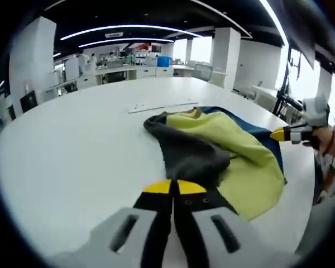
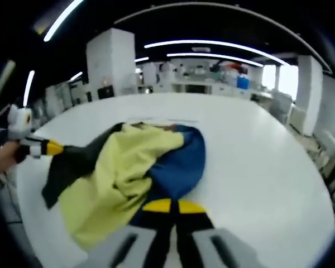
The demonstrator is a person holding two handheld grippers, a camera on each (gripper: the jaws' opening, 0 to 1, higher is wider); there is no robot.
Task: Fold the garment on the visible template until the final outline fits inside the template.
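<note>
Left gripper (image 1: 173,187), yellow-tipped black jaws pressed together, pinching the dark grey part of the crumpled yellow, grey and blue fabric garment (image 1: 229,148) at 6 o'clock in the left gripper view; the right gripper (image 1: 285,134) comes in at 3 o'clock, at the garment's blue edge. Right gripper's jaws likewise clamped on the blue part at 6 o'clock in the right gripper view, left gripper at 9 o'clock. Garment heaped on the round white table (image 1: 72,145), thin pale template strip (image 1: 162,106) just beyond it at 12 o'clock.
</note>
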